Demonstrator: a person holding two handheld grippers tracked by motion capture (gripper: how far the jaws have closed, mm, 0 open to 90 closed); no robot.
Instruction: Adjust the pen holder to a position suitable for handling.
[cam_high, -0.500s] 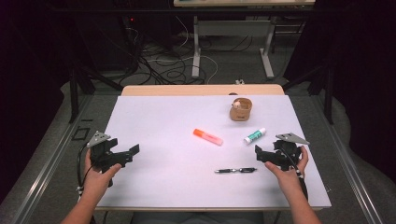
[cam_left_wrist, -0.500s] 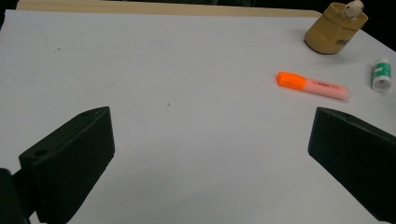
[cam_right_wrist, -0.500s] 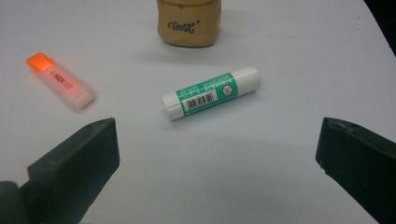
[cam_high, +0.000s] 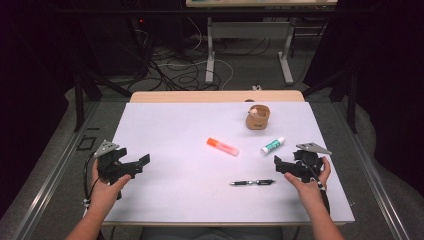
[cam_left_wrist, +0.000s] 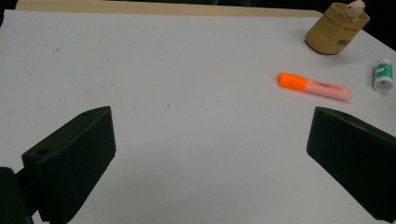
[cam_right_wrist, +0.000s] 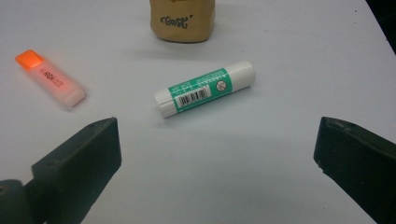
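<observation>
Nothing is being shifted since before; both jaws are being held wide and empty, the right gripper (cam_high: 280, 162) nearer the glue stick (cam_right_wrist: 205, 88), lying crosswise just ahead.

— Classification of premises?

— Laboratory or test room. A counter topped with a plain white sheet (cam_high: 175, 150) stands in a dark, curtained space.

— Supporting evidence?

— Loose black and white cables (cam_high: 175, 72) lie tangled on the grey floor behind it, beside the grey metal legs of a second bench (cam_high: 211, 55). An aluminium rail (cam_high: 47, 185) runs along the floor at the left.
</observation>
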